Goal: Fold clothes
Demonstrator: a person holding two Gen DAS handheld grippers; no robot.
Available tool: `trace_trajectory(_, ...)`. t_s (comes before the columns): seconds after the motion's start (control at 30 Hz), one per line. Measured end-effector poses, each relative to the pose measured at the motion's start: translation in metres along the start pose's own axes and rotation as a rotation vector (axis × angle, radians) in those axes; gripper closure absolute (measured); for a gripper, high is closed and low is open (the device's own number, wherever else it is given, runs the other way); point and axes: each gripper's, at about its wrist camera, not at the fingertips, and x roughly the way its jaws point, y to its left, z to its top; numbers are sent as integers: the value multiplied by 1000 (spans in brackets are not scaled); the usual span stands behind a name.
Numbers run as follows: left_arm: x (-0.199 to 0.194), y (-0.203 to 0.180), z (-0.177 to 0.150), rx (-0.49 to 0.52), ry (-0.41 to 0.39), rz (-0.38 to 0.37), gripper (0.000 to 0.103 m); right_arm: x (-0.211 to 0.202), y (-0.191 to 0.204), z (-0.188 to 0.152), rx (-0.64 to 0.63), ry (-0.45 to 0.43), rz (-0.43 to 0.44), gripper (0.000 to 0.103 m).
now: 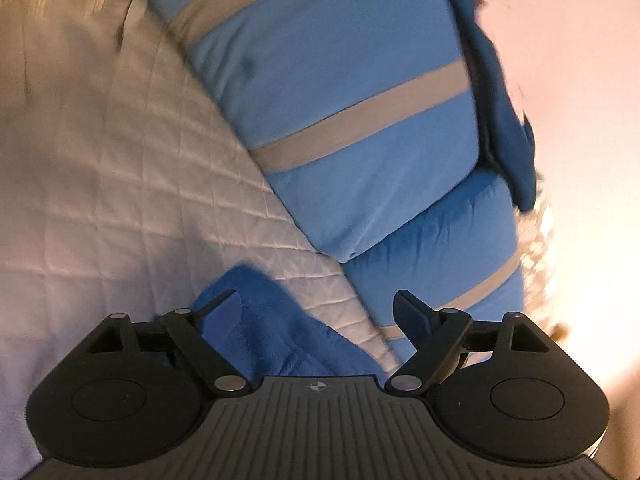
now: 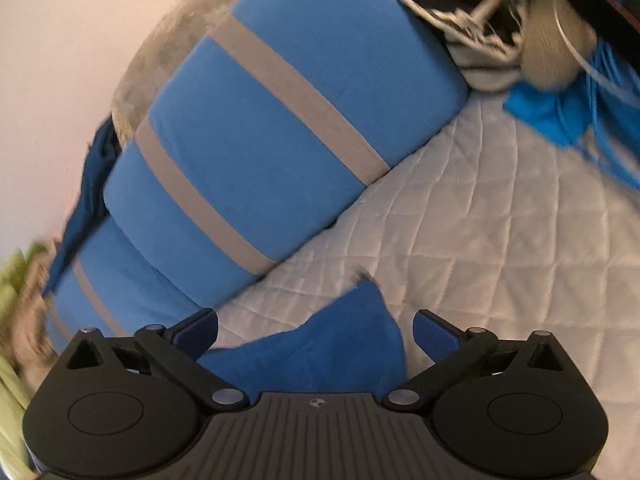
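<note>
Left wrist view showed the left gripper (image 1: 318,310) spread above the blue fleece garment (image 1: 272,320); the right gripper (image 2: 316,330) likewise gaped, gripping nothing. Release looked done; next, regrasp an edge.

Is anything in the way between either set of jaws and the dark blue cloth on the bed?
Nothing visible. The dark blue cloth lies on the quilted cover, directly between the open jaws of the right gripper and likewise the left gripper.

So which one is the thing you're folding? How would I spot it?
Find the big white quilted bed cover. Long light-blue pillows with grey stripes lie across it. The piece being folded is the fuzzy dark-blue cloth lying nearest, between the open fingers: darker than the pillows, with no stripes.
</note>
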Motion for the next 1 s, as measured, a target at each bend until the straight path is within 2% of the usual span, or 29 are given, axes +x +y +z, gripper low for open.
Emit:
trace_trajectory(0.17, -7, -52, -28, 295, -25, 156, 19, -14, 41, -11, -208, -7, -169, 0)
trace_trajectory(0.3, 9, -79, -61, 496, 3, 228, 19, -13, 82, -33, -388, -49, -229, 0)
trace_trajectory(0.4, 28, -79, -88, 593, 22, 249, 19, 3, 101, -52, -505, -32, -246, 0)
trace_trajectory(0.5, 60, -56, -112, 694, 56, 330, 19, 27, 105, -71, -579, 19, -255, 0)
trace_trajectory(0.57, 82, -29, -123, 710, 101, 382, 18, 52, 87, -84, -579, 91, -292, 0)
trace_trajectory(0.63, 84, -14, -135, 737, 43, 346, 15, 74, 66, -98, -562, 143, -316, 0)
trace_trajectory(0.73, 88, -22, -141, 809, 50, 391, 11, 71, 66, -110, -591, 53, -352, 0)
trace_trajectory(0.8, 88, -22, -138, 799, 54, 384, 10, 70, 70, -114, -625, 39, -371, 0)
trace_trajectory(1.0, 87, -20, -136, 784, 51, 356, 9, 67, 63, -112, -587, 24, -344, 0)
